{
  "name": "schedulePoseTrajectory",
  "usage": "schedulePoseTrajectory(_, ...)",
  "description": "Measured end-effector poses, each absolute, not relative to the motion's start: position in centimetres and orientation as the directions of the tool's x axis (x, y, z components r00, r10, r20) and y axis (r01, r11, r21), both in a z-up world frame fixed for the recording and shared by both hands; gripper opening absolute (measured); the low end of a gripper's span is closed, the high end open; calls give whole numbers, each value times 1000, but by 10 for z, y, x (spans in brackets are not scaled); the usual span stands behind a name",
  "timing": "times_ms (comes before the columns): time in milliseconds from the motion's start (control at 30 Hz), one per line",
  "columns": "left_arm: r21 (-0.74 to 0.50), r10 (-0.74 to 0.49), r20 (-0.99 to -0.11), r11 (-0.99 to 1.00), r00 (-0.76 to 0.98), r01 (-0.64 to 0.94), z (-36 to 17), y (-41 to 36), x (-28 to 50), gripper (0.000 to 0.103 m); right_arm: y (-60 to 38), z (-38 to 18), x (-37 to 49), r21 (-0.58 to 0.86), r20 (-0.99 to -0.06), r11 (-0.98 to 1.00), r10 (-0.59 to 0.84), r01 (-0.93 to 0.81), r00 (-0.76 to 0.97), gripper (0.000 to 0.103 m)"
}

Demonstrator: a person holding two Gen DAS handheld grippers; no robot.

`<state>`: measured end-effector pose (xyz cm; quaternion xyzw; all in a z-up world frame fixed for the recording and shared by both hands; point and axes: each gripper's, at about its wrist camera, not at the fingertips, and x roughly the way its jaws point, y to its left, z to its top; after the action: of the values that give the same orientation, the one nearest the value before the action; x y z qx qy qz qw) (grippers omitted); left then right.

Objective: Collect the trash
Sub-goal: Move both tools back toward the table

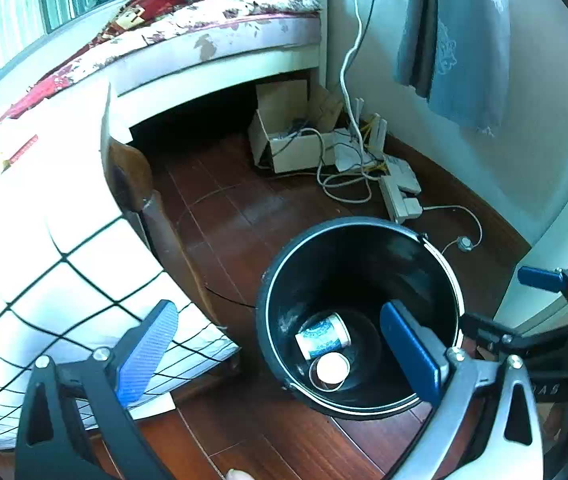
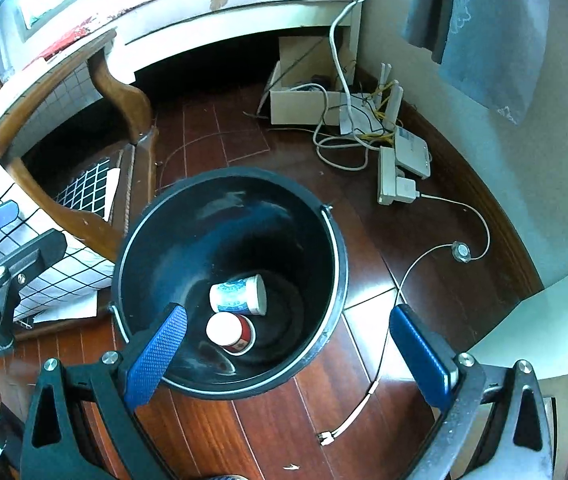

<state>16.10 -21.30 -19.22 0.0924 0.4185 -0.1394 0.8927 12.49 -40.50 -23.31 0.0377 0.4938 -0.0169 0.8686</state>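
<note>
Both grippers hover above a black bucket (image 2: pixel 228 280), angled down toward it, and both are spread wide with nothing between their blue pads. From the left wrist view, the left gripper (image 1: pixel 280 344) straddles the bucket's near-left rim, one pad (image 1: pixel 410 344) over the opening and the other over a white grid-patterned cloth (image 1: pixel 64 280). The right gripper (image 2: pixel 290 348) has its left pad (image 2: pixel 156 356) over the bucket's near rim and its right pad over the dark red wooden floor (image 2: pixel 364 248).

Beyond the bucket stands a bed with a floral mattress (image 1: pixel 220 28), an open cardboard box (image 1: pixel 288 140) under its end, and a tangle of white cables with a power strip (image 2: pixel 390 176) by the wall (a grey-blue curtain (image 1: pixel 456 40) hangs above). A carved wooden chair frame (image 2: pixel 120 92) stands at the left.

Inside the bucket, two paper cups lie on the bottom, touching: a blue-patterned cup (image 2: pixel 240 294) on its side and a red-patterned cup (image 2: pixel 232 332), seemingly tipped base-up.
</note>
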Motion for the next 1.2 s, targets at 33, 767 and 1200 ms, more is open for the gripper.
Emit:
schedulePoseTrajectory(33,48,-171,-769,945,615,322,-189,-211,159,102,-403,-232,124,48,-858,997,8,64,514,102)
schedulePoseTrajectory(767,82,-31,-649,991,760,110,-102,-88,114,102,-283,-124,108,59,-726,996,89,-68,682,102)
schedulePoseTrajectory(1200,60,128,-622,991,772,-115,-82,33,99,102,-156,-86,124,30,-684,963,216,-269,697,102)
